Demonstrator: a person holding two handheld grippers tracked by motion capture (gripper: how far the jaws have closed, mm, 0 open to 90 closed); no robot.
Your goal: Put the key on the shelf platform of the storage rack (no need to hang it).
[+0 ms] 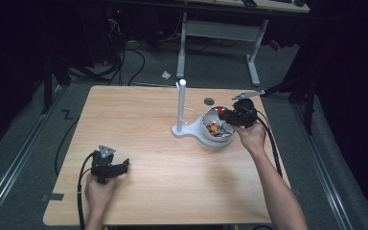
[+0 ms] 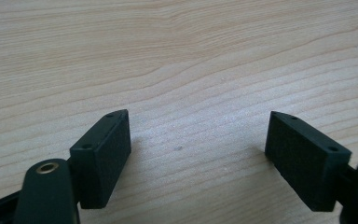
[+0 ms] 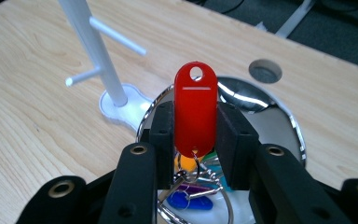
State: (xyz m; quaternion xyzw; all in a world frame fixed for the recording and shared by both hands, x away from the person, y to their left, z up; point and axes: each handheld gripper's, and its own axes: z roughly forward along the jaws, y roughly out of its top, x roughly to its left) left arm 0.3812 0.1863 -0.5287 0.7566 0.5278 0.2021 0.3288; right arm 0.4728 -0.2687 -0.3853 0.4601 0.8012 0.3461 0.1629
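The wooden bench (image 1: 148, 143) carries everything here, and the landmark is the shiny bowl (image 1: 211, 125) sitting toward its far right side. Just left of the bowl, on the same white base, rises the white peg stand (image 1: 181, 103), with two short pegs sticking out of its post. Over the bowl's right rim hangs the right tool (image 1: 227, 116), clenched on the red key tag (image 3: 195, 109); the tag stands upright between the pads, its ring and keys dangling below into the bowl. Well away from the bowl, at the bench's near left, the left tool (image 1: 123, 165) rests released, jaws wide apart over bare wood. Risks from here: the grip sits low on the tag, so the hole at its top is free for a peg, but the smooth plastic could pivot or slide between the pads if the hanging ring snags on the other tags in the bowl, dragging them out or tipping things. A careless swing could also knock the slim stand. Hard to read: the bowl's contents, a blue tag (image 3: 189, 200) and an orange one (image 1: 213, 128), are mostly hidden behind the jaws.
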